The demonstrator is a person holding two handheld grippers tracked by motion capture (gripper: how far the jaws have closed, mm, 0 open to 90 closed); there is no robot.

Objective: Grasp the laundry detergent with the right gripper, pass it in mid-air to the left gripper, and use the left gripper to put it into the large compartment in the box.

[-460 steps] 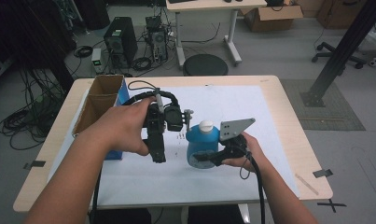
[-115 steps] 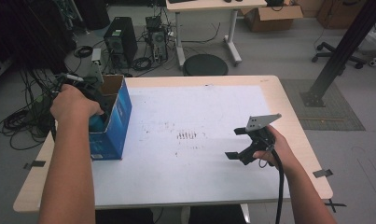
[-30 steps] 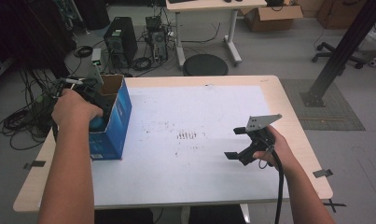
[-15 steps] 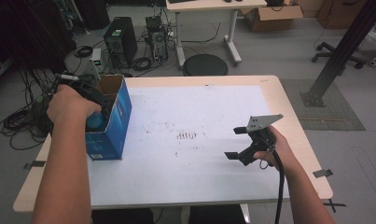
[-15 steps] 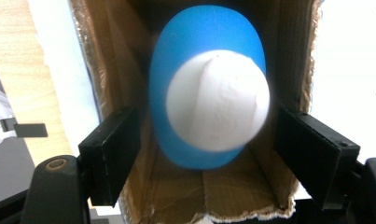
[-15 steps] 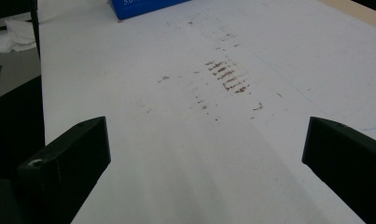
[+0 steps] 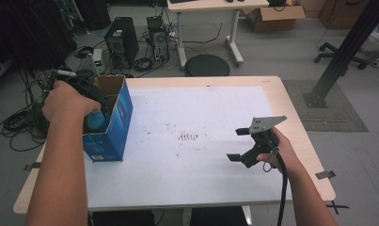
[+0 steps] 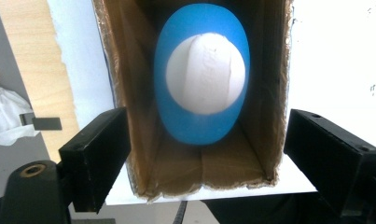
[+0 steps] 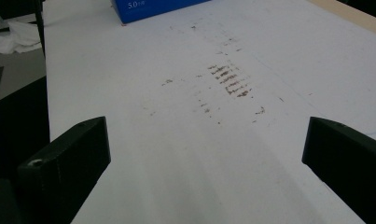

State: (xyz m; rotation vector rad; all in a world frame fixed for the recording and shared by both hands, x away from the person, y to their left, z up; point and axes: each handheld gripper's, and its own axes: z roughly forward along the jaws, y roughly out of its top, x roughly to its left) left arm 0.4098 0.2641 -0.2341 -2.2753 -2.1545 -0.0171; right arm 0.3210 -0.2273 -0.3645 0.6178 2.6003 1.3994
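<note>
Now the blue bottle [image 8: 200, 74] is seen standing inside the blue cardboard box [image 7: 113, 123], its white cap [image 8: 205, 73] facing up at the left claw's camera. A second ago the left claw [image 7: 86, 92] was down in the box; its jaws have just been opening, and nothing is pressed between them any more: the bottle is released and lies clear below, the two black jaws standing outside the box walls at 8 and 4 o'clock of it in the left gripper view. From this it is judged that the placing is done and that only the withdrawal of the left hand [image 7: 67, 100] is left.

The bottle looks egg-shaped from above, smooth and glossy blue, with a round ribbed white cap; it is set near the far end of the brown box interior, apart from the near wall.

The box stands at 9 o'clock of the tabletop [image 7: 196, 188], on the white sheet [image 7: 201, 108]. At 4 o'clock of the sheet the right claw [image 7: 239, 146] is held low above it, jaws wide apart and empty, where it was a second ago. Brown smudges [image 7: 189, 137] are marked between box and right claw.
</note>
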